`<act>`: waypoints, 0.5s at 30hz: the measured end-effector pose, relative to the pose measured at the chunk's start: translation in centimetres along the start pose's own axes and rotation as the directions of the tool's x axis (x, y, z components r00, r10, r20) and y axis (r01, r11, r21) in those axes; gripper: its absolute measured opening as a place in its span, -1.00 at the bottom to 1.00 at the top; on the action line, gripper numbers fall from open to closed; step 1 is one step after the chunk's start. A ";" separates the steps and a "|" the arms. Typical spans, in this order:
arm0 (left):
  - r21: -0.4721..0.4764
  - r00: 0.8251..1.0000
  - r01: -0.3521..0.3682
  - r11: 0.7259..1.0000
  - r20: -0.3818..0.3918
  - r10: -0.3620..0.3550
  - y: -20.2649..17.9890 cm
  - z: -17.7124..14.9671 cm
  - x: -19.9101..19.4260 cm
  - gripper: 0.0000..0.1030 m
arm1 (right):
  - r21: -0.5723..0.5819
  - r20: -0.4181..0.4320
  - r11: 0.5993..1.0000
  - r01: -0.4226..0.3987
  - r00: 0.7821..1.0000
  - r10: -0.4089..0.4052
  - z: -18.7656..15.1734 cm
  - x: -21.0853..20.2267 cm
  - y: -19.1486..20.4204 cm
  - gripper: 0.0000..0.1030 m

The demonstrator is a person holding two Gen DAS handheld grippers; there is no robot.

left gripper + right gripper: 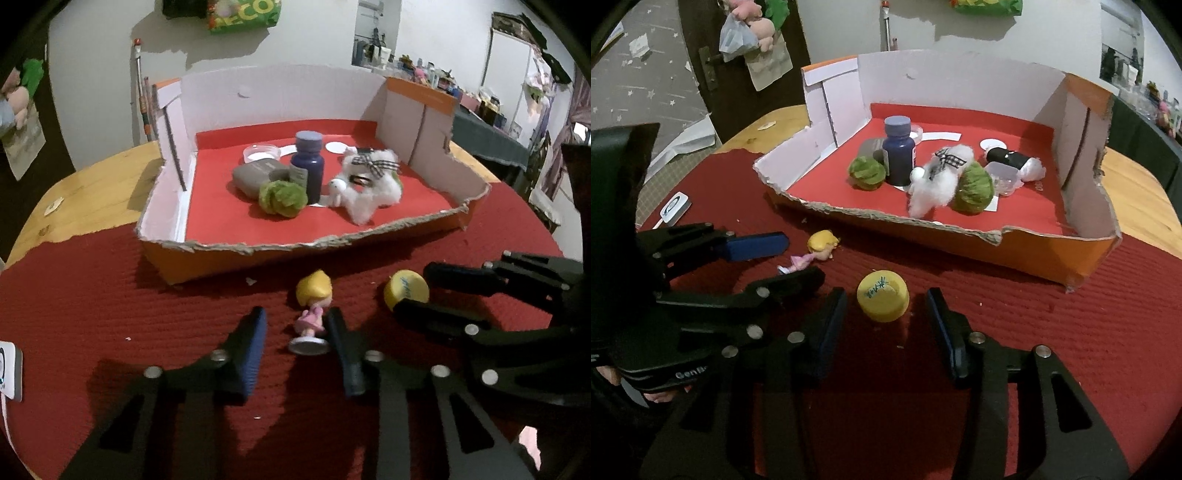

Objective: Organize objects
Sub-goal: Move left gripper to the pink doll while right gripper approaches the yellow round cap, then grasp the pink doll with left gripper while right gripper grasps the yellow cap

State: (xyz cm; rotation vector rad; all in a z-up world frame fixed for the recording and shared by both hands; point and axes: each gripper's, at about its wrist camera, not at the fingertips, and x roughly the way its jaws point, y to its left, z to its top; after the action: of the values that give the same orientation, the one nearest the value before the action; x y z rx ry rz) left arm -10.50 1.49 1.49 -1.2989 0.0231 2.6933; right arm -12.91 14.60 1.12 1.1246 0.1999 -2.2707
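Left gripper: nearest the left wrist lens, at 6 o'clock in that view; jaws stood at a narrow gap around the doll figurine. One pad lay against the doll's skirt side; the other pad stood just apart from it. No firm clamp was visible.
Doll figurine: on the red cloth, just outside the torn front wall of the cardboard box; it leaned toward the box.
Right gripper: jaws stood moderately wide, one pad on either side of the yellow cap, neither pad touching it.
Yellow cap: on the red cloth at 3 o'clock from the doll in the left wrist view, also outside the box.
Box contents: blue bottle, green yarn ball, white plush toy, grey case.
Step in hand: judged as simultaneous pick-up of the two loose items.
Next move: judged to require closing both jaw sets fully, then lifting each item clear over the torn front wall before release inside.
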 end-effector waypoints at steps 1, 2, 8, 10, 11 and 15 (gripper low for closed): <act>-0.010 1.000 0.005 1.000 -0.001 -0.005 0.2 0.0 0.0 -0.52 | -0.001 -0.006 1.000 -0.003 1.000 0.003 0.0 0.2 0.0 -0.29; -0.019 1.000 0.009 1.000 -0.001 -0.009 0.4 0.1 0.0 -0.56 | -0.003 -0.009 1.000 -0.003 1.000 0.003 0.0 0.3 0.1 -0.36; -0.025 1.000 0.013 1.000 0.001 -0.013 0.6 0.1 -0.1 -0.59 | -0.008 -0.007 1.000 0.013 1.000 -0.014 0.1 0.3 0.4 -0.44; -0.025 1.000 0.016 1.000 0.004 -0.016 0.7 0.1 -0.3 -0.59 | 0.000 0.002 1.000 0.013 1.000 -0.013 0.1 0.0 0.3 -0.44; -0.027 1.000 0.017 1.000 0.007 -0.017 0.8 0.1 -0.4 -0.59 | 0.004 0.008 1.000 0.013 1.000 -0.013 0.2 -0.3 0.2 -0.44; -0.036 0.999 0.023 0.999 0.023 -0.023 1.0 0.2 -1.2 -0.59 | 0.000 0.024 1.000 0.014 1.000 -0.014 0.4 -1.4 0.4 -0.44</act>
State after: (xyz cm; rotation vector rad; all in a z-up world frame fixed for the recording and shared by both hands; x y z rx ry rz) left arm -10.05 0.34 2.50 -1.2710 -0.0431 2.7007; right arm -12.25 14.78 2.50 1.0984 0.1991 -2.2950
